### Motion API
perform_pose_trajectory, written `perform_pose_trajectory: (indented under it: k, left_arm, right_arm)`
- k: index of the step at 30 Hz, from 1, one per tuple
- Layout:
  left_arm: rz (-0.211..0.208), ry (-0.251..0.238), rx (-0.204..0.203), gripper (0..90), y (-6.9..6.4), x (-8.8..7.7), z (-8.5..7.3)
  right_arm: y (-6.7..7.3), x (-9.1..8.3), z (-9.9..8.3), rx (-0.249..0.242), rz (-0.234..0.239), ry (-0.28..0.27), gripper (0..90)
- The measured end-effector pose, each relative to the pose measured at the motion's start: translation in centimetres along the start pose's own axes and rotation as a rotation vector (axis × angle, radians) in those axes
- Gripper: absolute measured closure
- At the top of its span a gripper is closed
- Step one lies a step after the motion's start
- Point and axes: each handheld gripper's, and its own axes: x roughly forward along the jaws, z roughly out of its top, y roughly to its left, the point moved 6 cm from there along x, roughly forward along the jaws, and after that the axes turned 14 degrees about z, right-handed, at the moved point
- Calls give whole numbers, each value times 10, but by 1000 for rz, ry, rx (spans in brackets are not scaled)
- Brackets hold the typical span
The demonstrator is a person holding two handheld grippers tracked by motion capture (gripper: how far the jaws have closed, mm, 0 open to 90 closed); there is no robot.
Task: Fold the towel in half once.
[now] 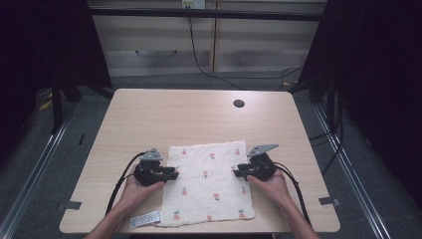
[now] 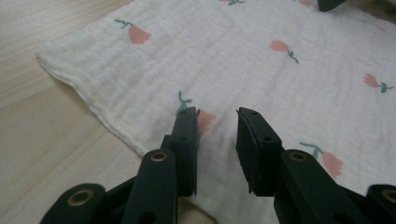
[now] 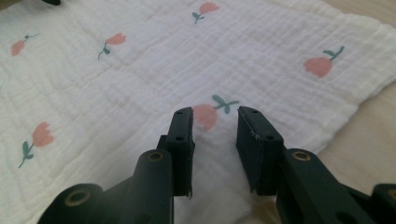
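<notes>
Cloth (image 1: 209,186): white, flower print, flat on near half of table (image 1: 199,114). Left gripper (image 1: 174,174) at left edge, right gripper (image 1: 235,173) at right edge, jaws of both apart, nothing clamped. Advice: lower pads onto edge hems, pinch one layer evenly, lift both sides together.

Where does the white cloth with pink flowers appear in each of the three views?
High view: the cloth lies flat at the table's near middle, between both grippers.
Left gripper view: it spreads from centre to right, beyond the jaws.
Right gripper view: it spreads left and centre.
Shared landmark: its pink flowers.
</notes>
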Motion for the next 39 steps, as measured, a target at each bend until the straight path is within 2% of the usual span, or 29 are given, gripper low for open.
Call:
perform_pose_trajectory:
  k: [5, 6, 8, 10, 13, 15, 16, 19, 22, 25, 26, 27, 28, 30, 32, 34, 35, 39]
  left_arm:
    - [5, -1, -9, 692, 1, 0, 1]
    - [5, -3, -10, 691, 1, 1, 1]
    - [8, -5, -11, 689, 2, 1, 1]
    - [14, -10, -16, 688, 2, 2, 1]
    - [-2, -13, -47, 685, 6, 3, 2]
    - [11, -12, -18, 685, 6, 3, 2]
    - [16, -12, -17, 684, 6, 3, 2]
    - [19, -12, -10, 676, 5, 3, 2]
    - [14, -13, -13, 674, 5, 3, 2]
    - [4, -10, -23, 671, 6, 3, 2]
    - [-2, -13, -28, 668, 7, 3, 2]
    - [-7, -12, -34, 668, 8, 3, 2]
    - [-8, -13, -37, 668, 8, 2, 2]
    - [-3, -12, -35, 666, 8, 2, 2]
    - [2, -14, -28, 656, 7, 2, 2]
    - [0, -13, -29, 652, 7, 2, 2]
    - [-2, -13, -32, 652, 7, 2, 2]
    - [-6, -21, -38, 631, 7, 3, 2]
  right_arm:
    - [6, 0, -1, -1, 6, 20, 673]
    - [5, -1, -1, 1, 10, 13, 668]
    - [-1, -6, 5, 12, 5, -41, 677]
    - [-14, -17, 13, 26, -23, -96, 677]
    - [-34, -27, 22, 50, -57, -123, 660]
    - [-48, -29, 27, 54, -81, -131, 658]
    - [-55, -28, 29, 56, -90, -137, 653]
    - [-73, -22, 35, 75, -110, -122, 652]
    - [-85, -14, 39, 86, -131, -105, 645]
    - [-89, -7, 40, 113, -127, -109, 633]
    - [-90, -5, 41, 98, -154, -95, 632]
    - [-92, -5, 41, 102, -167, -100, 635]
    - [-94, -6, 41, 115, -160, -112, 636]
    - [-99, -9, 40, 116, -192, -126, 639]
    - [-103, -9, 39, 129, -171, -138, 651]
    - [-105, -7, 37, 141, -169, -125, 666]
    - [-105, -7, 37, 138, -152, -138, 678]
    - [-101, -2, 39, 119, -134, -125, 761]
